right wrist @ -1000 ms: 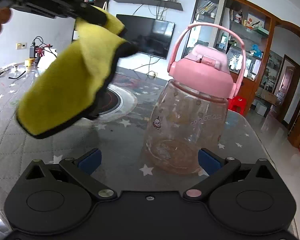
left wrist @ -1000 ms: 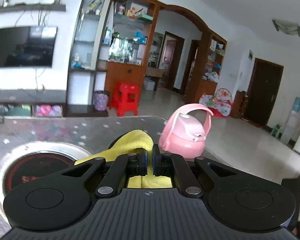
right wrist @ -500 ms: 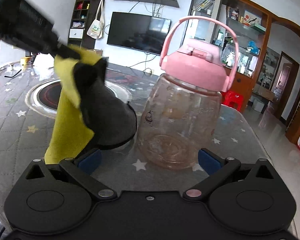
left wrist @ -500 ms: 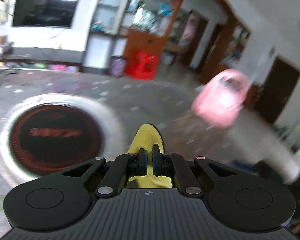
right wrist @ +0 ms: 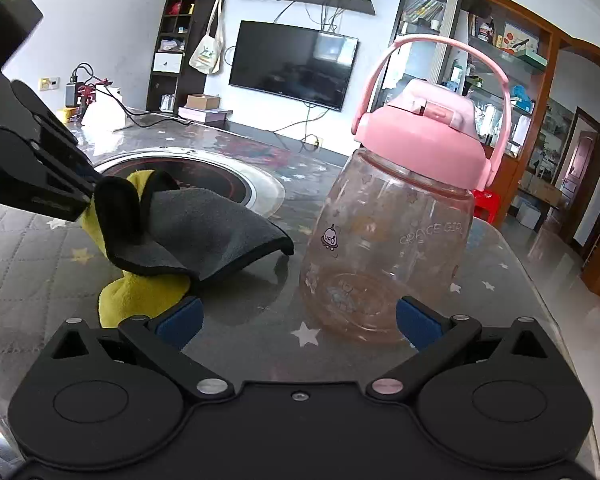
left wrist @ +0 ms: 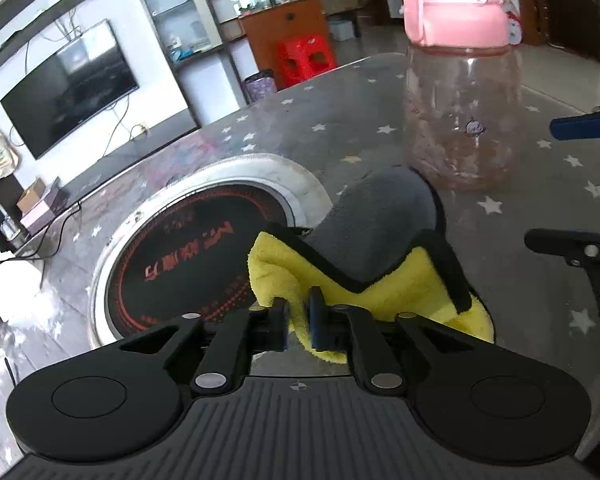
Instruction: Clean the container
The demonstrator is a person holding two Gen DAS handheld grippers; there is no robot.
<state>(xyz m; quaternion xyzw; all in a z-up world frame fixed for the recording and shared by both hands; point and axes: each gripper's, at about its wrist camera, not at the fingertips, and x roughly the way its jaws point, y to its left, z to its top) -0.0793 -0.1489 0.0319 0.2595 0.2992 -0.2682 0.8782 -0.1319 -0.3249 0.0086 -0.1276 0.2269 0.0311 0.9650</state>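
A clear bottle with a pink lid and carry handle (right wrist: 392,248) stands upright on the star-patterned table; it also shows at the upper right of the left wrist view (left wrist: 460,112). My left gripper (left wrist: 298,322) is shut on a yellow and grey cloth (left wrist: 364,264), which now lies slumped on the table to the left of the bottle, apart from it. The cloth and left gripper (right wrist: 82,206) show at the left of the right wrist view, the cloth (right wrist: 196,236) spread toward the bottle. My right gripper (right wrist: 298,318) is open and empty, just in front of the bottle.
A round built-in cooktop with a steel rim (left wrist: 204,240) sits in the table (right wrist: 20,248) behind the cloth. The table's far right edge (right wrist: 540,280) drops to the floor. Cables and small items (right wrist: 92,100) lie at the far left of the table.
My left gripper has come down from above with the cloth, which went from hanging in the air to resting on the table. The right gripper and bottle stay nearly as they were.
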